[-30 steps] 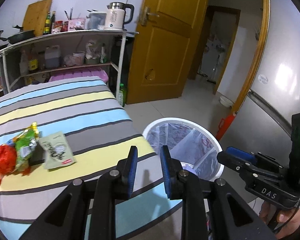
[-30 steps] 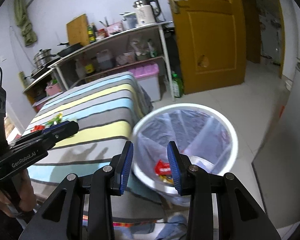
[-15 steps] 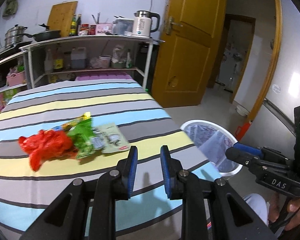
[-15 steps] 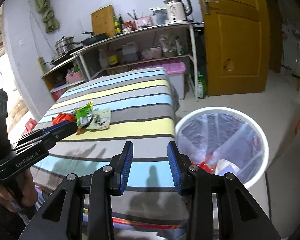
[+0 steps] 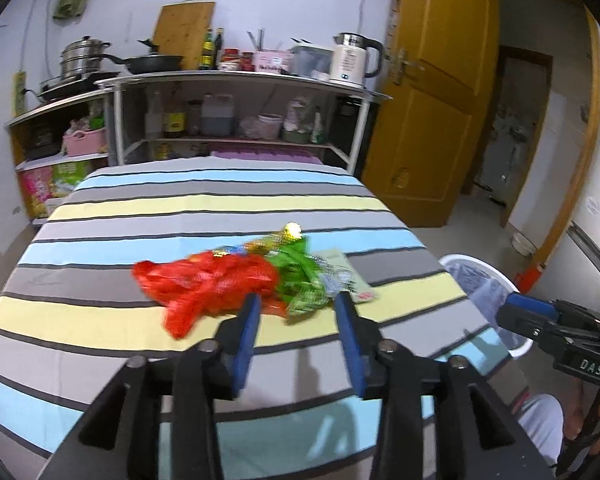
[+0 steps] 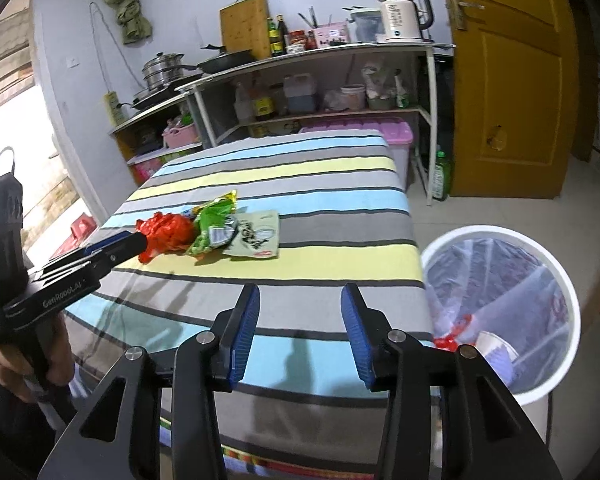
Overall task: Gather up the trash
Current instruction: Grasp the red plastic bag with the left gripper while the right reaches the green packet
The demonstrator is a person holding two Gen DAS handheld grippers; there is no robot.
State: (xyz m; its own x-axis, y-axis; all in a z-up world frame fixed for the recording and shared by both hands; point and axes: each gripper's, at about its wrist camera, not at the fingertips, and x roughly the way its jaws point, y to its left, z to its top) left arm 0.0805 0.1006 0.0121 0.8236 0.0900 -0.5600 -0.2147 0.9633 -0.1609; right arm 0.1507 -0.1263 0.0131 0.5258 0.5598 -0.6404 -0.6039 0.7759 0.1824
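Left gripper (image 5: 296, 312) open and empty over the red wrapper (image 5: 204, 284) and green wrapper (image 5: 300, 276) overlapping on the striped surface (image 5: 220, 204), right gripper (image 6: 300, 312) also open: risk is pinching cloth or dragging both before the bin (image 6: 500, 240).

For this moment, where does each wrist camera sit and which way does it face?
Left wrist: on the left hand-held gripper, open, facing the red bag and green wrapper on the striped table; the right hand-held gripper shows at right.
Right wrist: on the right hand-held gripper, open, facing the table beside the white bin; the left hand-held gripper and hand show at left.
Shared: table, trash pile, bin, shelves.
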